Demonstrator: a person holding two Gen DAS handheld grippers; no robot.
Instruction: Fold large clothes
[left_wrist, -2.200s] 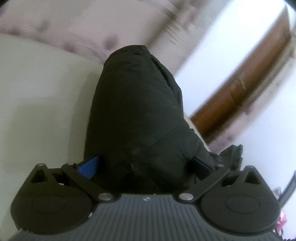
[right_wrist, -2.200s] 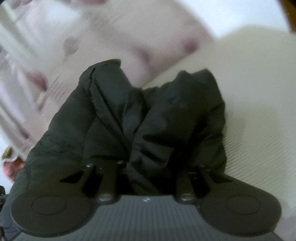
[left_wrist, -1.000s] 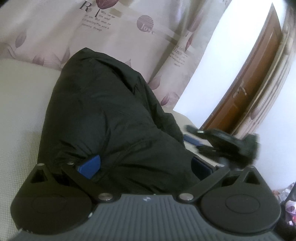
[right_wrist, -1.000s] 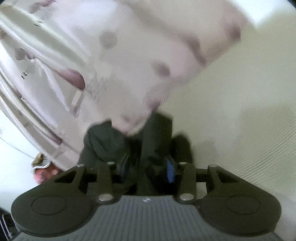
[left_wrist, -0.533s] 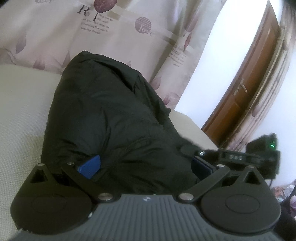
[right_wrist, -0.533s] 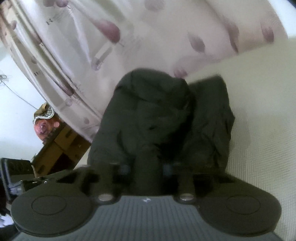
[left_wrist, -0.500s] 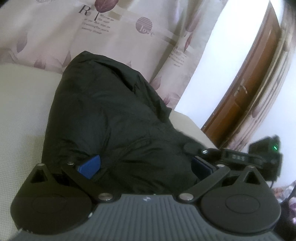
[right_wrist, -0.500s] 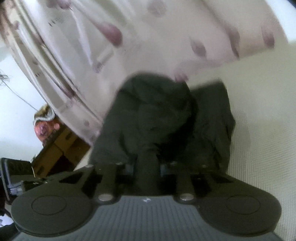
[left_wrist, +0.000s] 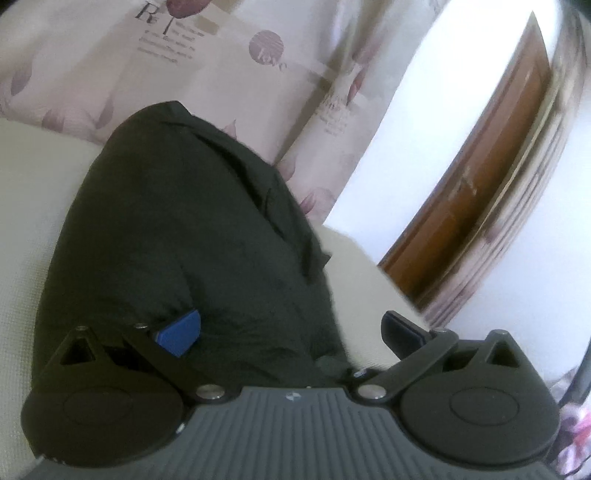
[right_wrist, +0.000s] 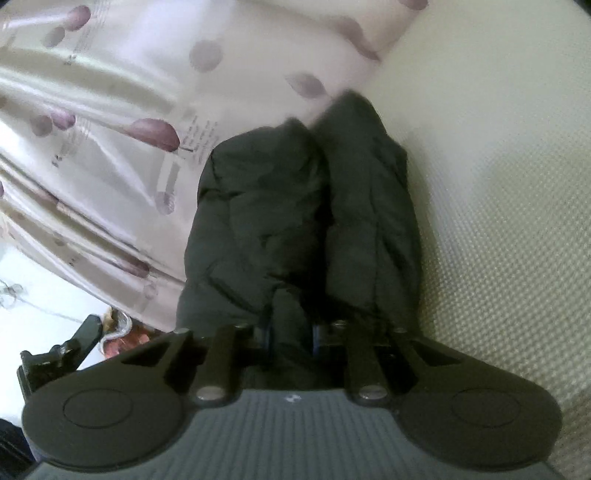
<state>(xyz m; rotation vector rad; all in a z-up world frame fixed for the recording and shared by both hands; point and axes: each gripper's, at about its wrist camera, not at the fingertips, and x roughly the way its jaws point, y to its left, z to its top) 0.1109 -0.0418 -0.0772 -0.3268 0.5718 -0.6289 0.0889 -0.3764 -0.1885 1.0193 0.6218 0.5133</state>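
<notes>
Jacket (left_wrist: 177, 236), dark, puffy and matte, lies bunched on the cream textured bed (right_wrist: 498, 221), doubled over but lumpy; squaring it seems left to do. Left gripper (left_wrist: 290, 330) has its fingers apart around loose cloth. Right gripper (right_wrist: 290, 338) is clamped on a fold.

The jacket (left_wrist: 184, 236) lies bunched on the mattress (left_wrist: 26, 206). Behind it hangs the curtain (left_wrist: 207, 74). A door (left_wrist: 476, 192) stands farther right.
</notes>
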